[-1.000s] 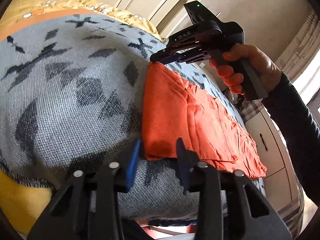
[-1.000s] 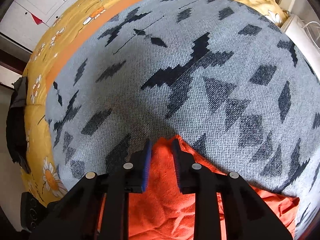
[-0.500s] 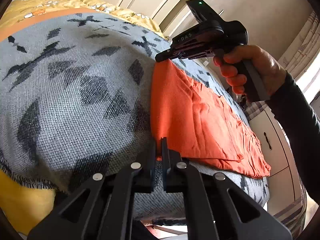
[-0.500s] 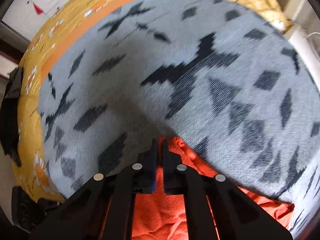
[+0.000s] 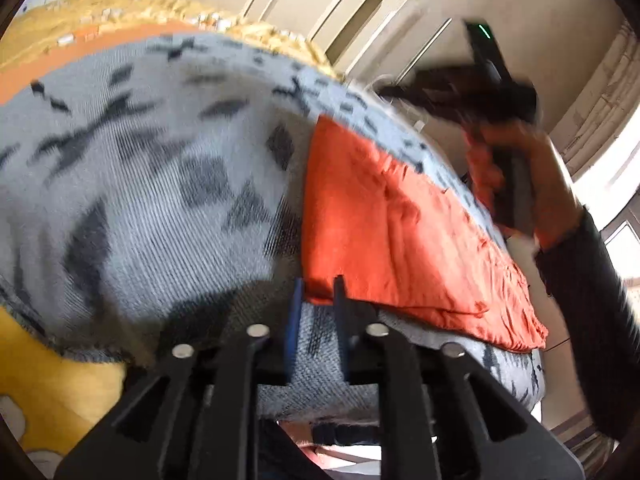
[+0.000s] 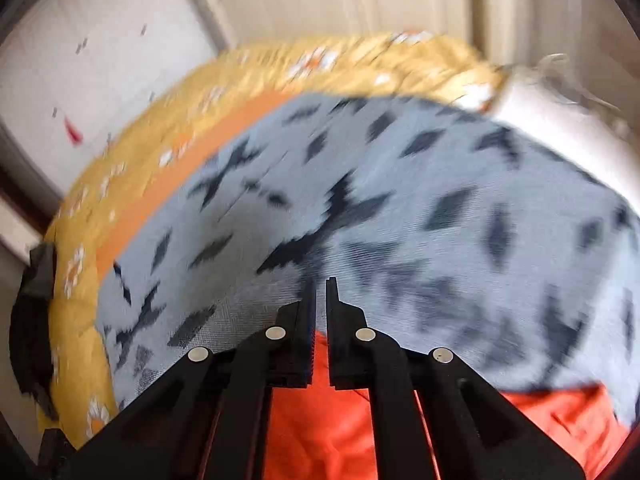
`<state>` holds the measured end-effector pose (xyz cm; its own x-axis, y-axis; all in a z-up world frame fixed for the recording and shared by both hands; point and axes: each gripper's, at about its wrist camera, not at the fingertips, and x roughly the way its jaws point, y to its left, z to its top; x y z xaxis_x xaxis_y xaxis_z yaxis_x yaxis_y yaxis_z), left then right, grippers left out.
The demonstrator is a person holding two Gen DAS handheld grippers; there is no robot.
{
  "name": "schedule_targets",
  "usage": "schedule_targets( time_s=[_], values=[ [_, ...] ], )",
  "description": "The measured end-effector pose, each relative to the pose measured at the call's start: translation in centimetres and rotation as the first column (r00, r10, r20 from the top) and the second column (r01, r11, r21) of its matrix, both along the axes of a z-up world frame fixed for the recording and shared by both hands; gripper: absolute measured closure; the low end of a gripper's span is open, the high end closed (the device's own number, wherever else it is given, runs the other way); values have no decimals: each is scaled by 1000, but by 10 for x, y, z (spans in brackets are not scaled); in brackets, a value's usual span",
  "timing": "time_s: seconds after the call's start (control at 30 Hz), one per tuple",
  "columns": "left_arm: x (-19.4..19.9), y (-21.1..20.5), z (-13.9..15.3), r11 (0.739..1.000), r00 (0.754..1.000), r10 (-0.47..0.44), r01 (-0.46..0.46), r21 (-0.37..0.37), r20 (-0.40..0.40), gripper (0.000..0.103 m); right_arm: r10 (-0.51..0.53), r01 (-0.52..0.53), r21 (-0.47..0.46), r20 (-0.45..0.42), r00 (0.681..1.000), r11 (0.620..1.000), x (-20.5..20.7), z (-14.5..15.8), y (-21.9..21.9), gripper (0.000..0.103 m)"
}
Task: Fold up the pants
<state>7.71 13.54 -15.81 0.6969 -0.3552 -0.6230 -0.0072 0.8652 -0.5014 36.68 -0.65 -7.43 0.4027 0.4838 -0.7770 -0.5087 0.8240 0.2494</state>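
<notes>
Left wrist view: folded orange cloth pants (image 5: 400, 232) lie on a grey black-patterned knit blanket (image 5: 160, 184); the left tool (image 5: 316, 300), jaws parting, has the pants' near corner at its fingertips. Right wrist view: the right tool (image 6: 321, 300), clenched empty, hangs over the blanket beyond the pants' edge.

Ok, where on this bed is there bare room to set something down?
The grey patterned blanket lies bare from the orange pants across to the yellow quilt bordering its far edge. The strip under the pants is taken.
</notes>
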Motion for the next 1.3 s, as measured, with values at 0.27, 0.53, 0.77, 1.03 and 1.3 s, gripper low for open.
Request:
schedule_targets(
  time_s=[0.27, 0.53, 0.77, 1.03, 1.3],
  values=[
    [93, -30, 44, 964, 984, -155, 133, 229, 82, 88, -207, 215, -101, 88, 974, 971, -141, -29, -111, 84],
    [208, -62, 19, 852, 980, -162, 197, 485, -114, 87, -268, 270, -98, 41, 963, 958, -203, -63, -151, 59],
    [148, -113, 45, 882, 959, -278, 278, 382, -55, 67, -351, 355, -82, 59, 935, 931, -211, -58, -181, 30],
    [114, -168, 6, 871, 968, -210, 249, 423, -137, 23, -411, 413, -116, 45, 911, 903, -212, -70, -203, 15],
    [106, -191, -3, 838, 972, -172, 231, 495, -162, 2, -425, 431, -157, 71, 902, 888, -217, -79, -198, 6]
  ],
)
